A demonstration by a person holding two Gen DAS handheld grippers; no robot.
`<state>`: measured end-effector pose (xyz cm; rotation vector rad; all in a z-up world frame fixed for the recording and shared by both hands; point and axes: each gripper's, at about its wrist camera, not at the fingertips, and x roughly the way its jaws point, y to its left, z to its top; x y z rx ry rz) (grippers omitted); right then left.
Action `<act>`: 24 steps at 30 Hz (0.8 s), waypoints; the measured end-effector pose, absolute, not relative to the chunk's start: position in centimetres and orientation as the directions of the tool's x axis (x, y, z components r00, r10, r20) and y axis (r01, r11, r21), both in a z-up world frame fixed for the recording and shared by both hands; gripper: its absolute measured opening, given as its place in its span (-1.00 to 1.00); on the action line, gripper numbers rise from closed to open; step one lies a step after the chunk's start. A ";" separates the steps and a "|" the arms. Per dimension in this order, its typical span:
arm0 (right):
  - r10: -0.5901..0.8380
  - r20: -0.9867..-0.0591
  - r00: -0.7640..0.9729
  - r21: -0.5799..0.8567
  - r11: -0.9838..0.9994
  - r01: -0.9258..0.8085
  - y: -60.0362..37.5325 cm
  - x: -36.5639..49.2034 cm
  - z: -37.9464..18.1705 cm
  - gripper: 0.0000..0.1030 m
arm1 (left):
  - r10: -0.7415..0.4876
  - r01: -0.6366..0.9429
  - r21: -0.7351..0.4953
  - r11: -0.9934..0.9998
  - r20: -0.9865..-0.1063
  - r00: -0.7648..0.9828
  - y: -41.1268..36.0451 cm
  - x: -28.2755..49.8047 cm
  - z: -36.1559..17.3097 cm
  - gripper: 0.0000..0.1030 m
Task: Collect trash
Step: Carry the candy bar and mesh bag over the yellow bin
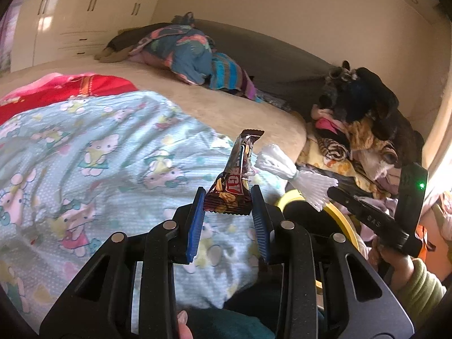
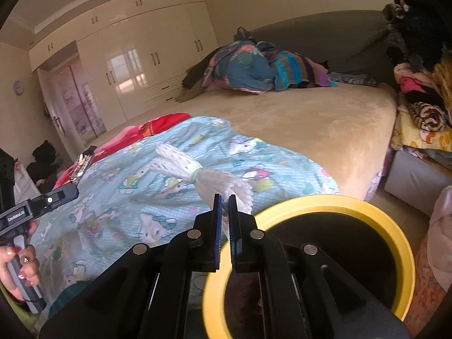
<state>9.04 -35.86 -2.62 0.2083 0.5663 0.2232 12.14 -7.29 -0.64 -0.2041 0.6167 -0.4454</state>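
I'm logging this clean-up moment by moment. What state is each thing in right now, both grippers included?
Left gripper: shut on the snack wrapper.
Snack wrapper: held upright, lifted above the blanket.
Right gripper: shut on the white foam net.
White foam net: held by one end, off the blanket.
Yellow-rimmed bin: open at the top, on the floor beside the bed.
Cartoon blanket: rumpled, spread on the bed.
Wardrobe doors: closed.

"GY", perhaps, on snack wrapper point(image 1: 230, 182)
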 end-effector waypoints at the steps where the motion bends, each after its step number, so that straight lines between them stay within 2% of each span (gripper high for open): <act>1: 0.257 -0.507 0.823 0.255 0.956 -0.141 -36.2 8.8 -2.6 -0.90 | -0.466 0.350 -0.311 0.884 -0.512 0.722 -7.7 12.0 -0.6 -0.50; 24: 0.110 -0.559 0.822 0.275 0.960 0.059 -43.8 6.7 -3.8 -0.90 | -0.554 0.517 -0.236 0.823 -0.540 0.634 -15.6 9.2 -1.1 -0.50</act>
